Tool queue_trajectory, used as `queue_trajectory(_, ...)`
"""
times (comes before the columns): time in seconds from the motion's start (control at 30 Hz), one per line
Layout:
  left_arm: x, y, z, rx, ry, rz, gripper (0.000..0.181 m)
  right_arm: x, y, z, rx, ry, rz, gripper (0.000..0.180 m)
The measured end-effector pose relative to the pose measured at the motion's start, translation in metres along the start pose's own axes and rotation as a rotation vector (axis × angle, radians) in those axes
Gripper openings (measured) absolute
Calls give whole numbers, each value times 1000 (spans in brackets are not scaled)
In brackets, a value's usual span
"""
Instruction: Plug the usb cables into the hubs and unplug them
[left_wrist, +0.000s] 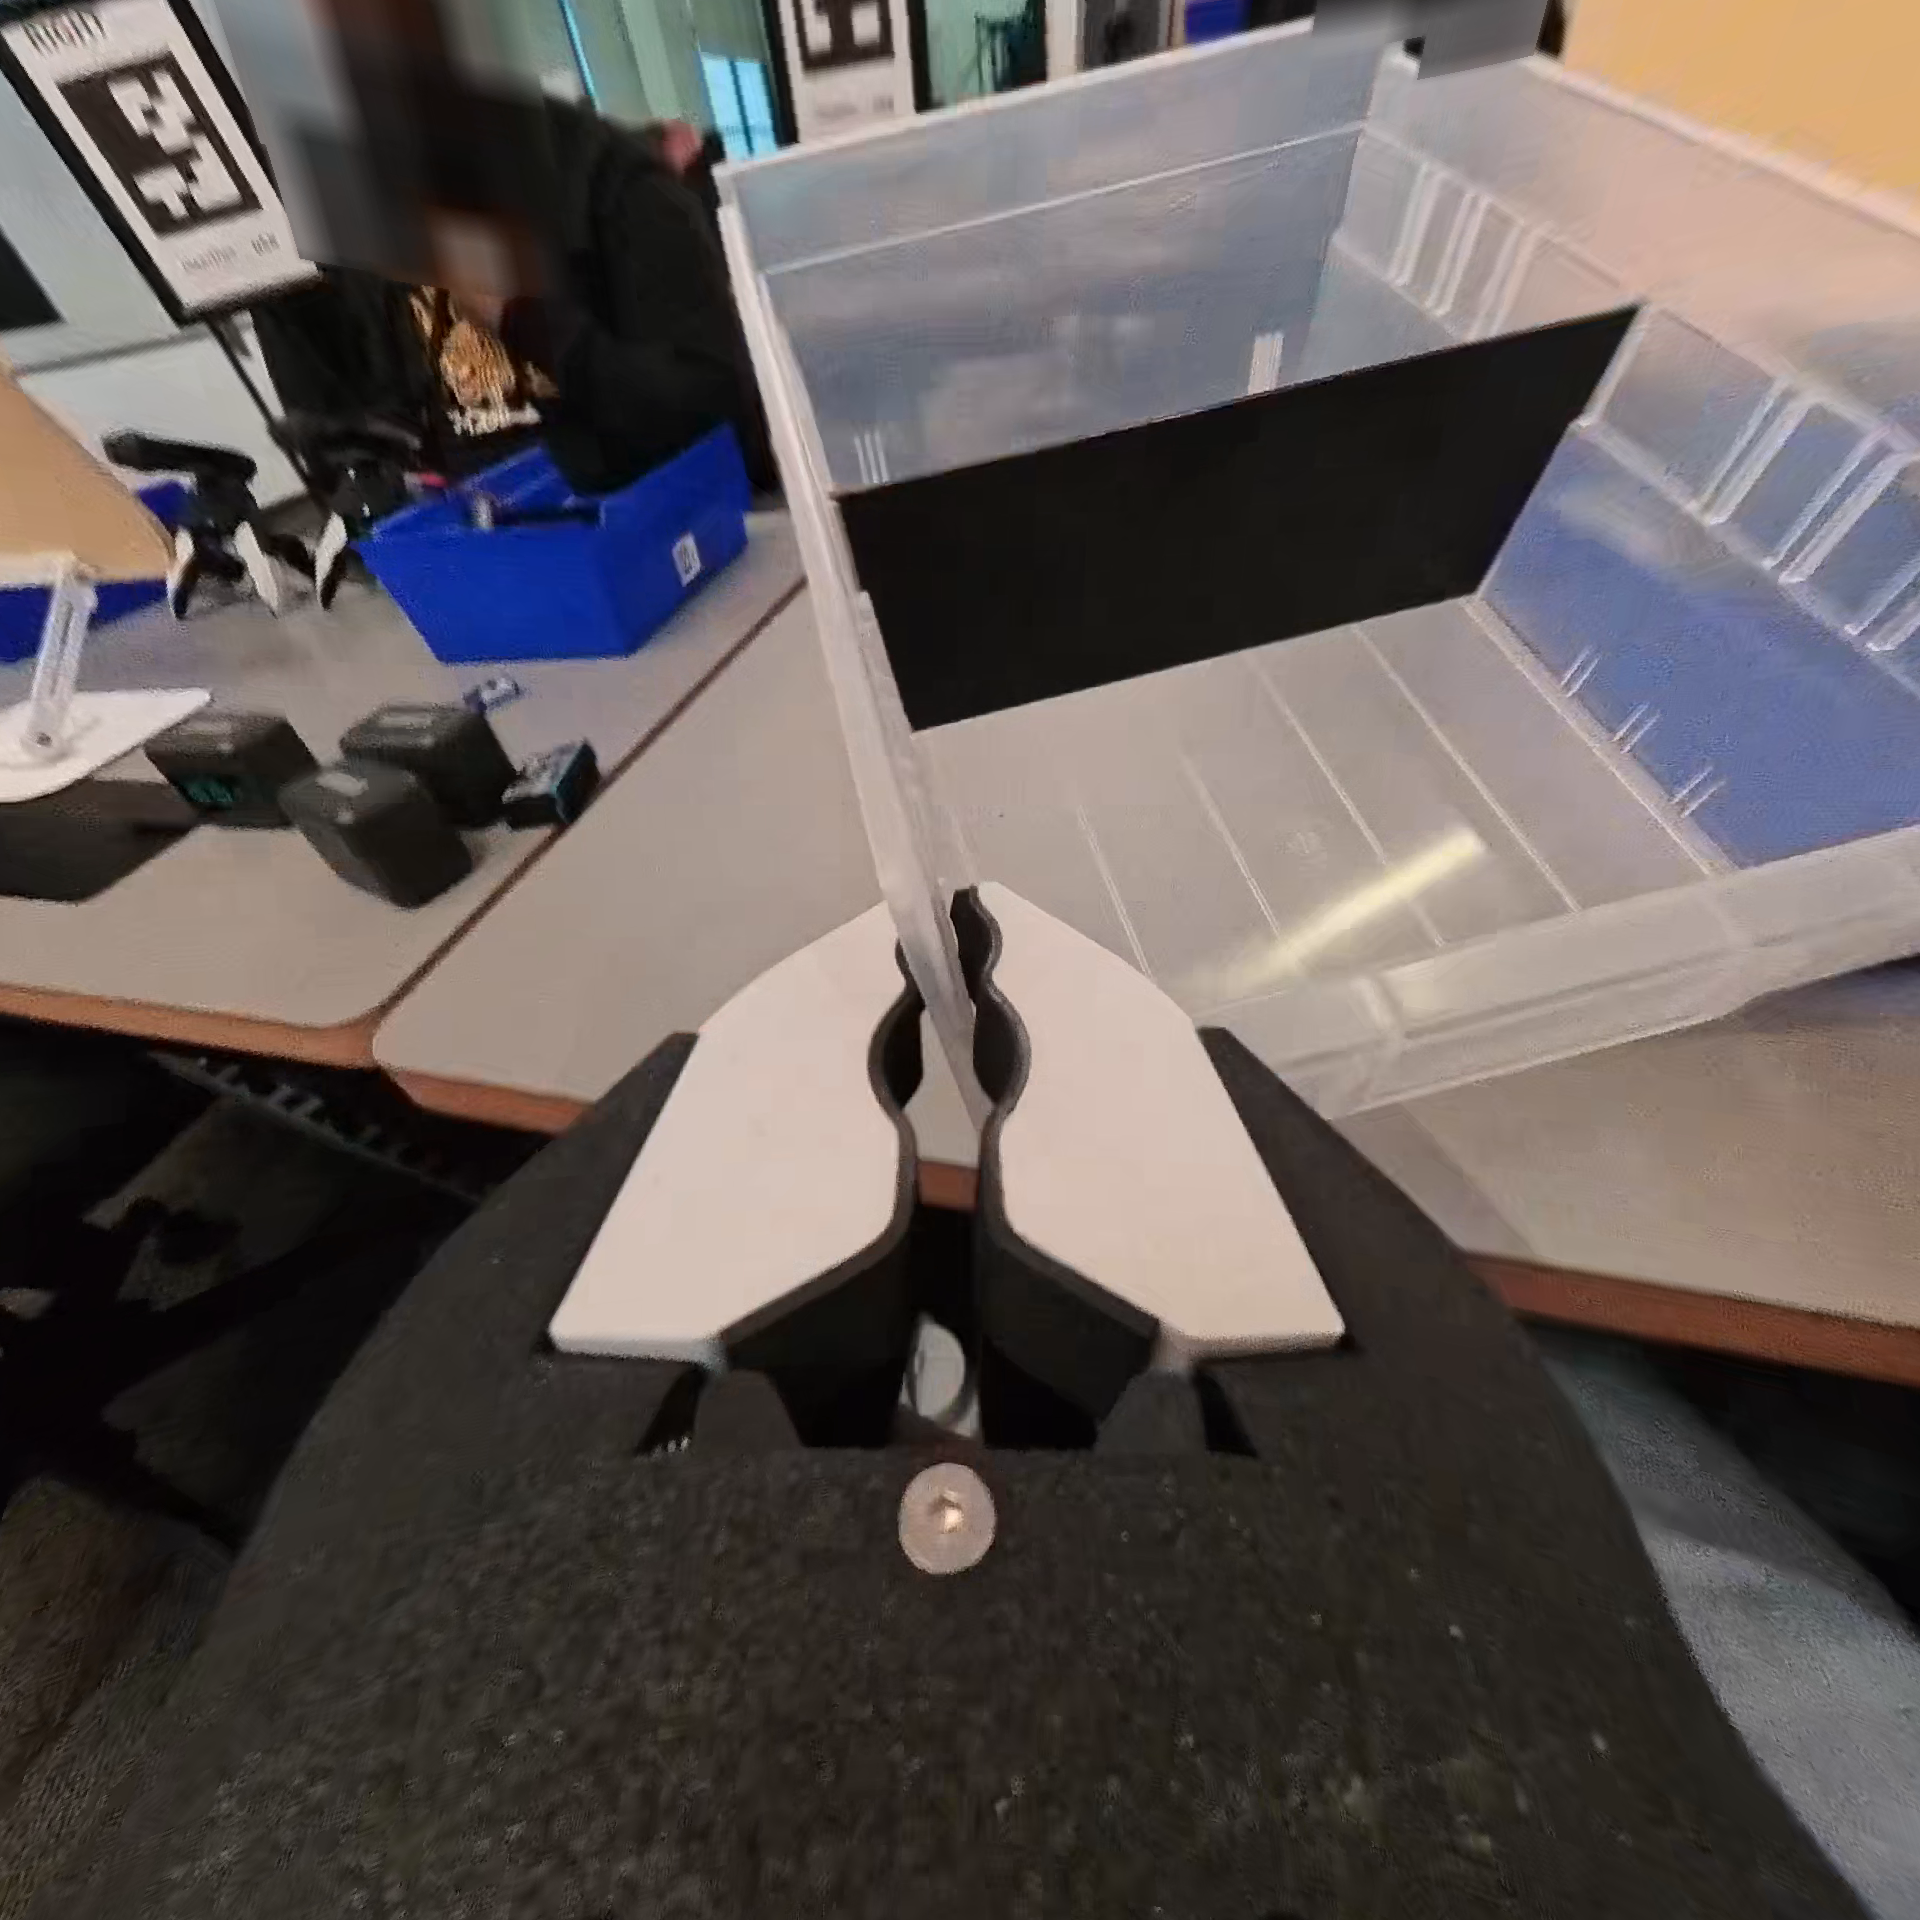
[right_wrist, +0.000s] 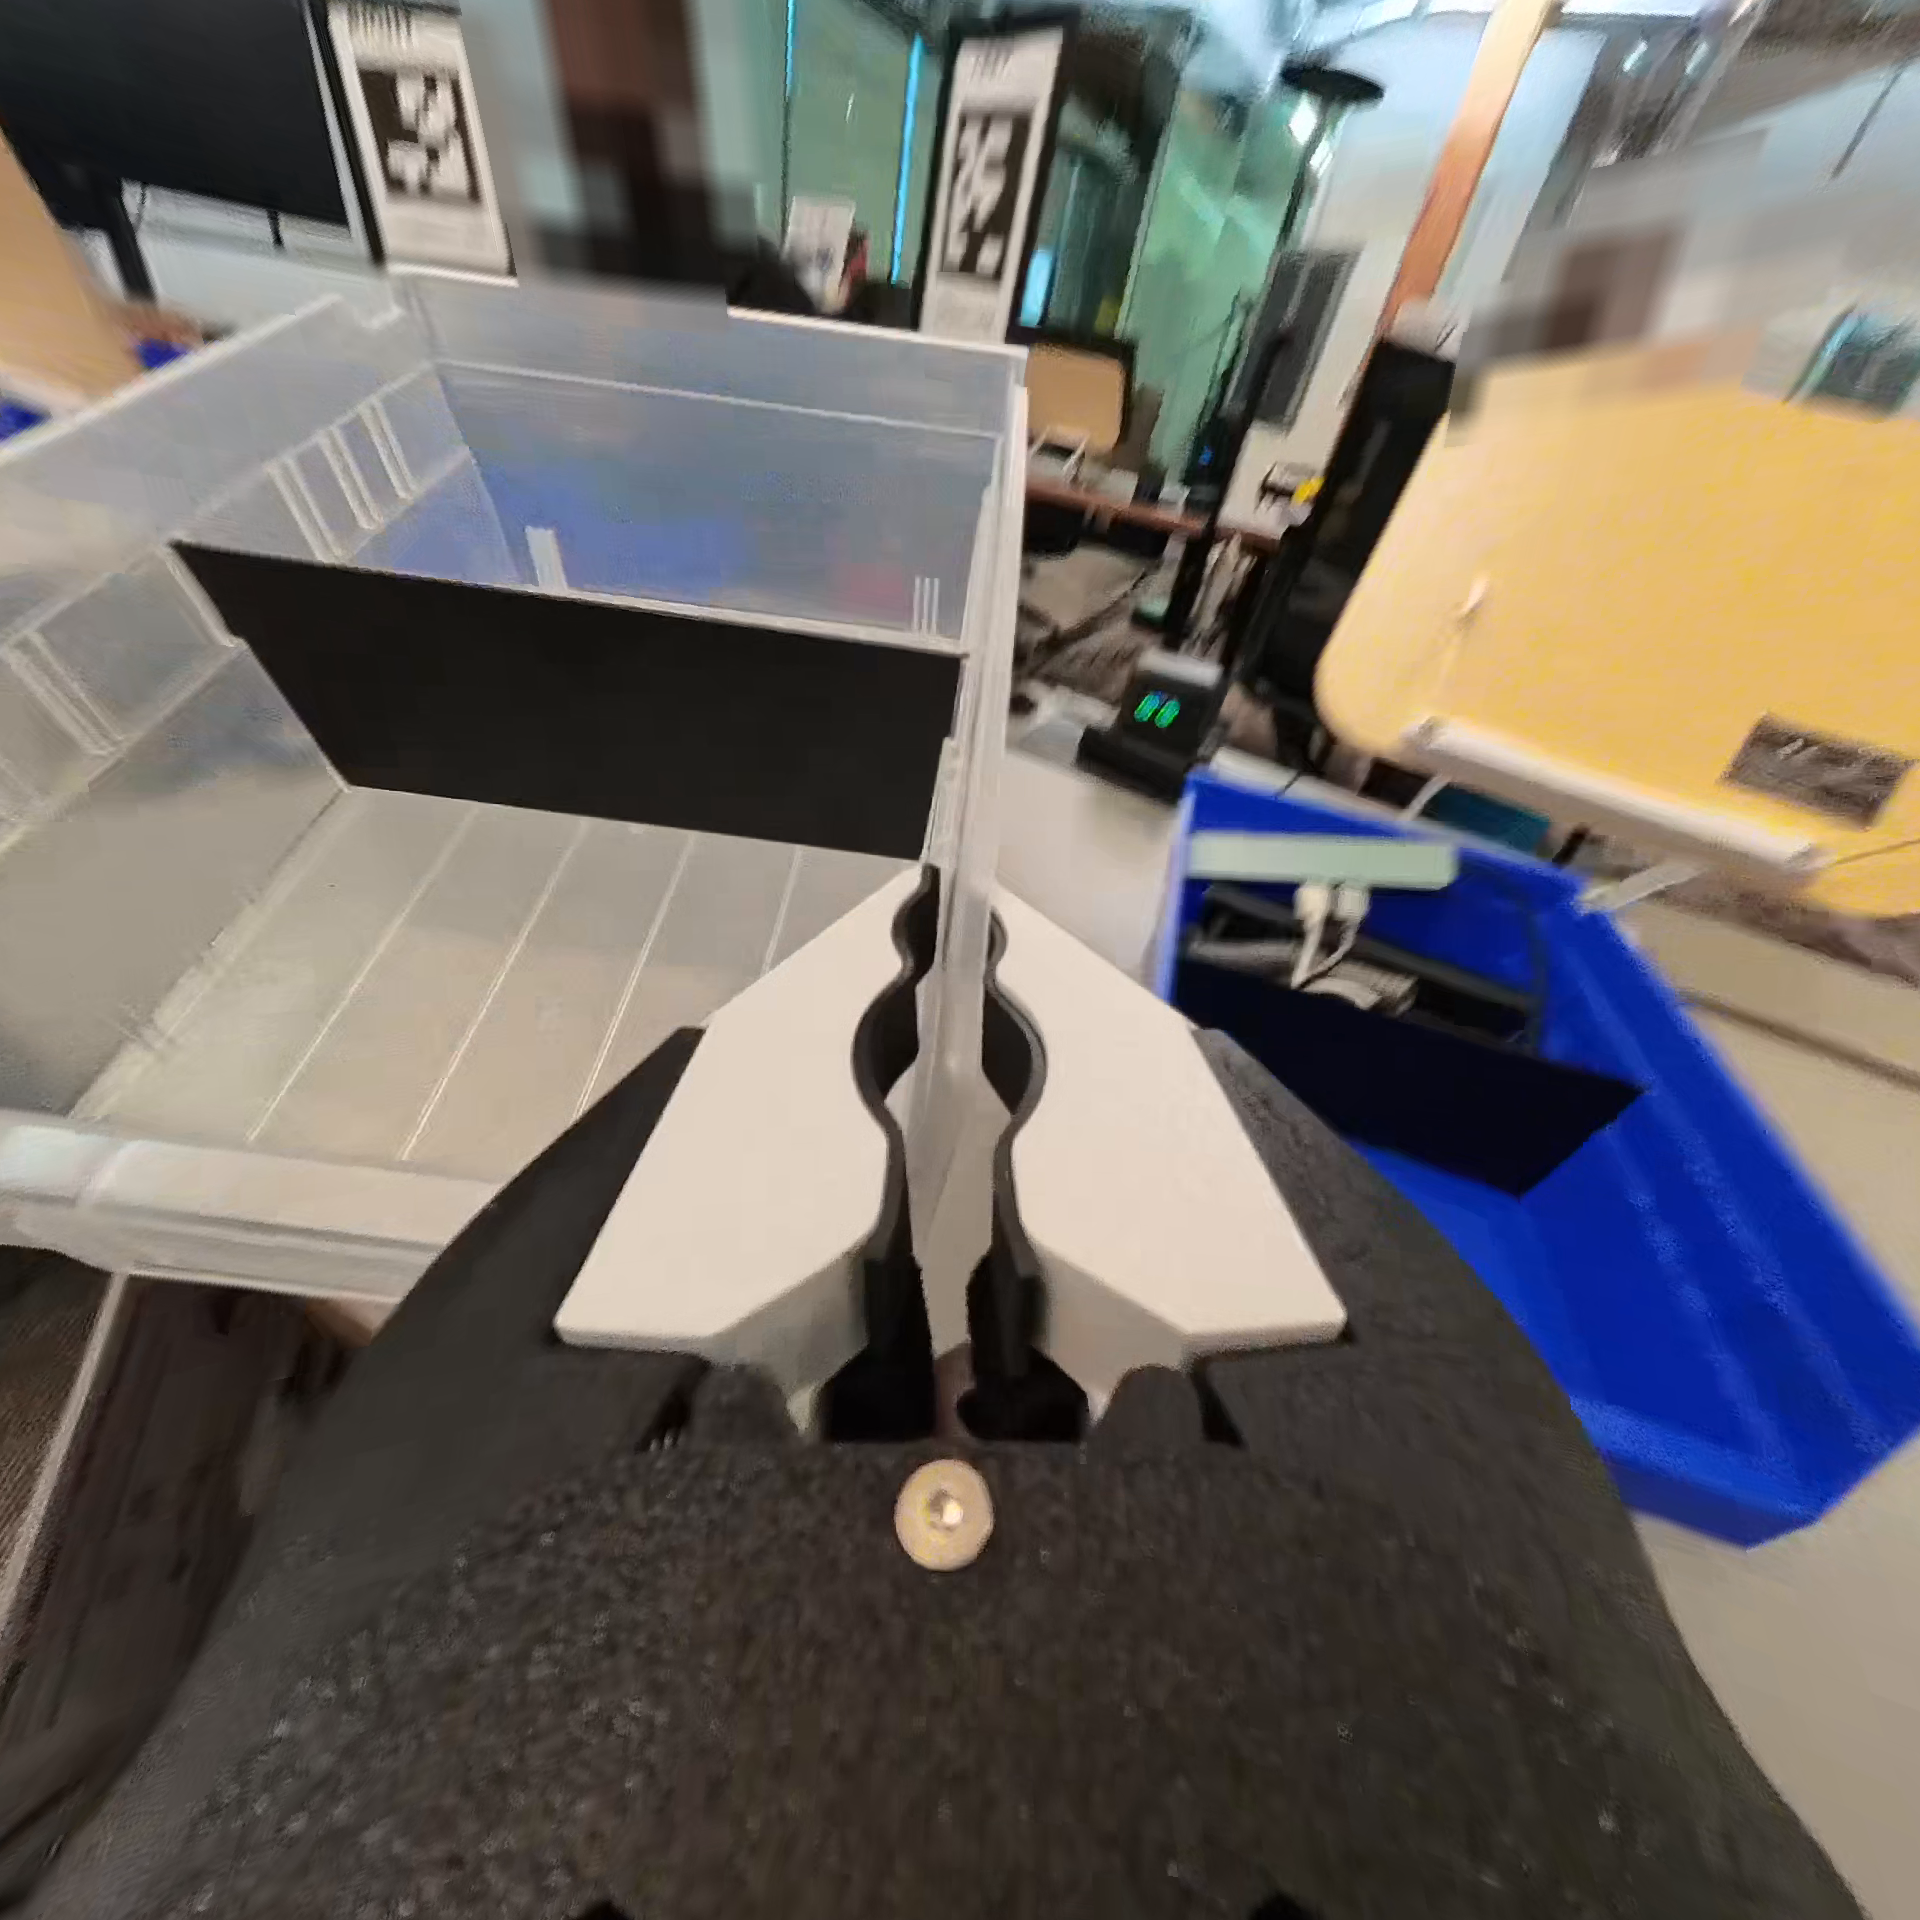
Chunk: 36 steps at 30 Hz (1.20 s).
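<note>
A clear plastic bin (left_wrist: 1351, 810) with a black divider (left_wrist: 1195, 551) across its middle is held by both grippers and tilted above the grey table. My left gripper (left_wrist: 951, 935) is shut on the bin's left side wall (left_wrist: 831, 582). My right gripper (right_wrist: 961, 925) is shut on the bin's right side wall (right_wrist: 982, 727); the bin (right_wrist: 416, 935) and its divider (right_wrist: 582, 707) show to its left. The bin's near compartment is empty. A blue bin (right_wrist: 1662, 1195) to the right holds a grey hub (right_wrist: 1320, 862) with white cables (right_wrist: 1325, 914) plugged into it.
The grey table (left_wrist: 644, 914) has a wood-trimmed front edge. On a neighbouring table stand another blue bin (left_wrist: 582, 561), several black battery packs (left_wrist: 374, 800) and a person in dark clothes. A yellow panel (right_wrist: 1621, 582) hangs at the right in the right wrist view. One gripper's finger ends stand about 20 cm off the other's.
</note>
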<state>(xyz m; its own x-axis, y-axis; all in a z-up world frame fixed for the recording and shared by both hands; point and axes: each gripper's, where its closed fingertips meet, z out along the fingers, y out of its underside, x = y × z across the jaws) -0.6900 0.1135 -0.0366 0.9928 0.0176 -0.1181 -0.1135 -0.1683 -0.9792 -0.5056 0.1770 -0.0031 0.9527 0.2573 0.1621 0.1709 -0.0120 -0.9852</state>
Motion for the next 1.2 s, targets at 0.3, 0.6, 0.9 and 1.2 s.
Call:
queue_trajectory(0.3,201,-170,41,193,267,11,2,235,-81,-68,120,351,78,3)
queue_trajectory(0.6,506,-142,59,117,519,104,3,497,38,-161,-79,632,71,5)
queue_trajectory(0.9,630,-14,82,-153,565,154,2,577,211,-176,-345,584,275,3)
queue_trajectory(1.2,641,9,84,-188,679,88,12,590,218,-157,-348,610,253,7)
